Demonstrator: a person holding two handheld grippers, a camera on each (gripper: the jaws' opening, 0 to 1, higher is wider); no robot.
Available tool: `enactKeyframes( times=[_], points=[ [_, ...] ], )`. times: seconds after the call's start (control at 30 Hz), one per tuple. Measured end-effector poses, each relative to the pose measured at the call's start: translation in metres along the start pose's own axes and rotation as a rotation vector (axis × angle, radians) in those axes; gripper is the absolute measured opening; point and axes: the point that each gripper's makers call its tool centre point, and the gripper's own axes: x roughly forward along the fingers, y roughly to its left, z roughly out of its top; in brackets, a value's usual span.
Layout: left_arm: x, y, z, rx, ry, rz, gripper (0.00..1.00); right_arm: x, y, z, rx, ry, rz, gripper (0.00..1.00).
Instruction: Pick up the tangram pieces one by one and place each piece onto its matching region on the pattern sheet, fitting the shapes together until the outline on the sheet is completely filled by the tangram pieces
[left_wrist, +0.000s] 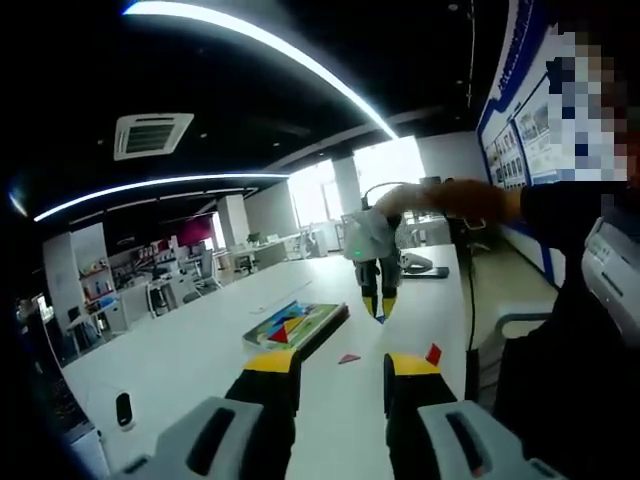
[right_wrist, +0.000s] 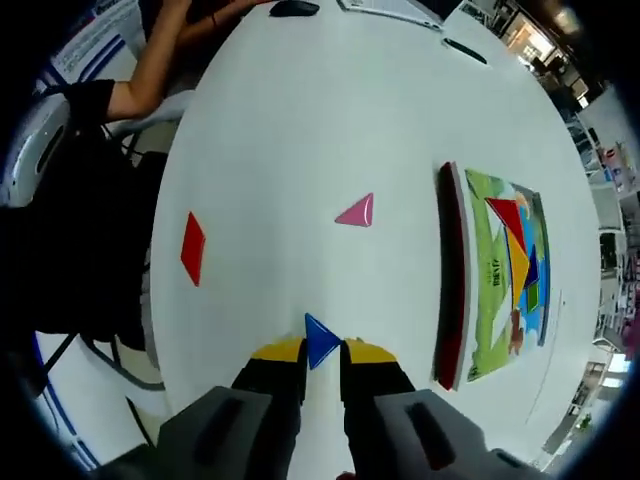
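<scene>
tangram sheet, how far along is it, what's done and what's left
Done: several coloured pieces already lie on the pattern sheet. In hand: the right hand-held gripper is shut on the blue piece. Left: the pink triangle and the red piece lie loose on the white table.
</scene>
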Motion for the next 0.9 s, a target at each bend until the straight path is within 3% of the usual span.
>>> enactKeyframes(
  times=[0.37,0.9],
  points=[
    [-0.008,0.005,0.001,-0.009,-0.018,0.018,0.35,-0.018,-0.058,0.036,-0.046,0.011,-0.112,0.15],
    [-0.016,0.011,-0.001,-0.024,-0.033,0.035,0.35,-0.006,-0.115,0.065,-0.061,0.028,-0.160,0.15]
  ],
)
